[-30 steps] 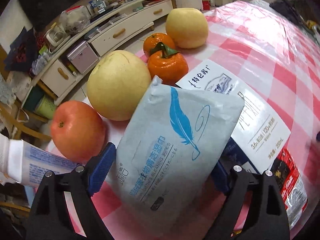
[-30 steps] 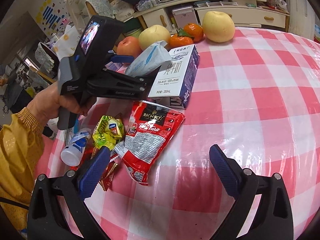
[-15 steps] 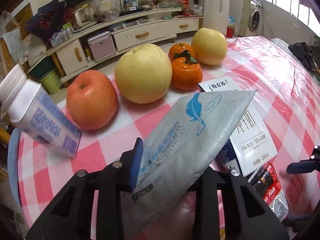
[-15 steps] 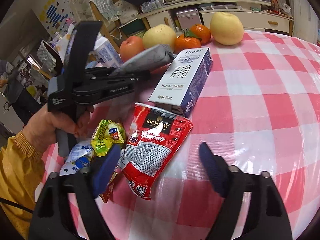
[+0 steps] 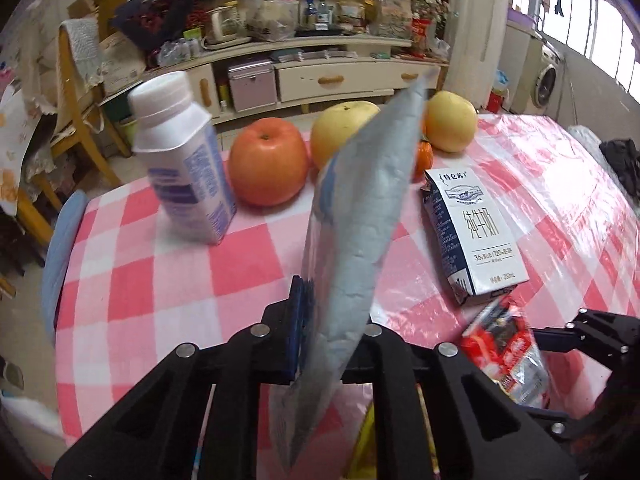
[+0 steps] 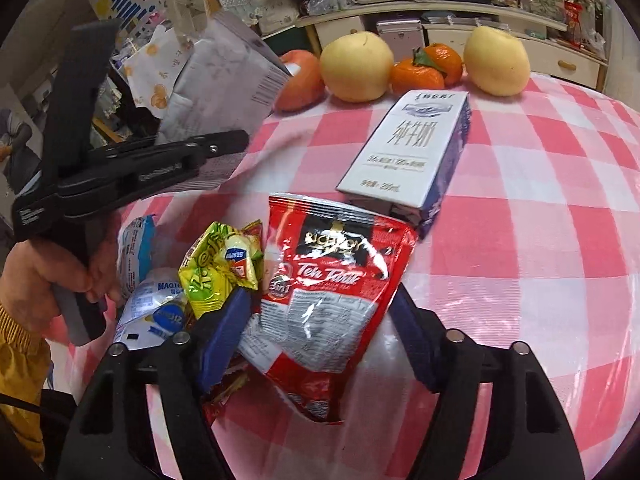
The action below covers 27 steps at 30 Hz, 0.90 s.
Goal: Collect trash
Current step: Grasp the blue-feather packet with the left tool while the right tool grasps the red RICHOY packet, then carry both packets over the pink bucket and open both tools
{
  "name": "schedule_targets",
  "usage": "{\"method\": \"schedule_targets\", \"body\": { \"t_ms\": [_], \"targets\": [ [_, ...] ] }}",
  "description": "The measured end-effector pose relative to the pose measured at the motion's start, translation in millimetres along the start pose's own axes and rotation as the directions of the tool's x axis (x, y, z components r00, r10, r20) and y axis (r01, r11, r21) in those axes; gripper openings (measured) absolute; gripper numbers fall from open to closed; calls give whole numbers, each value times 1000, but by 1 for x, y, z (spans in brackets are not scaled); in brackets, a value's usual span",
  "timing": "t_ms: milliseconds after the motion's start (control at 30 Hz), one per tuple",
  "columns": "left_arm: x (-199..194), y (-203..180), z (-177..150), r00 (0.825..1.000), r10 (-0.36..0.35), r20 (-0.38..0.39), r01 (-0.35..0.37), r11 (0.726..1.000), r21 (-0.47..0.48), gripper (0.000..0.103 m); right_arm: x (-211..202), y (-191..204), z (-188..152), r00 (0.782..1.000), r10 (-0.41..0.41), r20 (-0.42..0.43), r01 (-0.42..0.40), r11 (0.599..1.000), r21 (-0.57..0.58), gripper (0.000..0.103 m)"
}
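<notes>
This is a lived-in home, a sitting and dining room. The landmark is the round tabletop (image 5: 248, 264), spread with a pink-and-white checked cloth under clear plastic and set with household fruit: a red apple (image 5: 269, 161), pale pears (image 6: 356, 67) and mandarins (image 6: 416, 76). Beyond the tabletop runs a long cream sideboard (image 5: 332, 76) with wooden drawer pulls, its top crowded with bottles, bags, a kettle and a dark bouquet. Left of the tabletop stands a wooden chair (image 5: 76, 92) draped with a knitted cover. Far right of the tabletop a washing machine (image 5: 546, 80) sits beneath barred windows.
</notes>
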<state>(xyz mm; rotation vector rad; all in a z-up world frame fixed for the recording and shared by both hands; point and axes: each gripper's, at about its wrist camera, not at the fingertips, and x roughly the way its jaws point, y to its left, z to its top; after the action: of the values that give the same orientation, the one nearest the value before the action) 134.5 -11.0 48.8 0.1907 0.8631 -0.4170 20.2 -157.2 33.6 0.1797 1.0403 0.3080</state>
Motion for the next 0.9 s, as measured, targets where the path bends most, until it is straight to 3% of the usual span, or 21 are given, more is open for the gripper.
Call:
{"method": "schedule_targets", "body": {
  "t_ms": [500, 900],
  "targets": [
    [-71, 10, -56, 997, -40, 60, 49, 986, -161, 11, -4, 11, -7, 1000, -27, 6, 27, 999, -32, 57],
    [-125, 19, -103, 990, 7, 142, 36, 952, -302, 11, -35, 7, -11, 993, -47, 109, 49, 999, -14, 57]
  ]
}}
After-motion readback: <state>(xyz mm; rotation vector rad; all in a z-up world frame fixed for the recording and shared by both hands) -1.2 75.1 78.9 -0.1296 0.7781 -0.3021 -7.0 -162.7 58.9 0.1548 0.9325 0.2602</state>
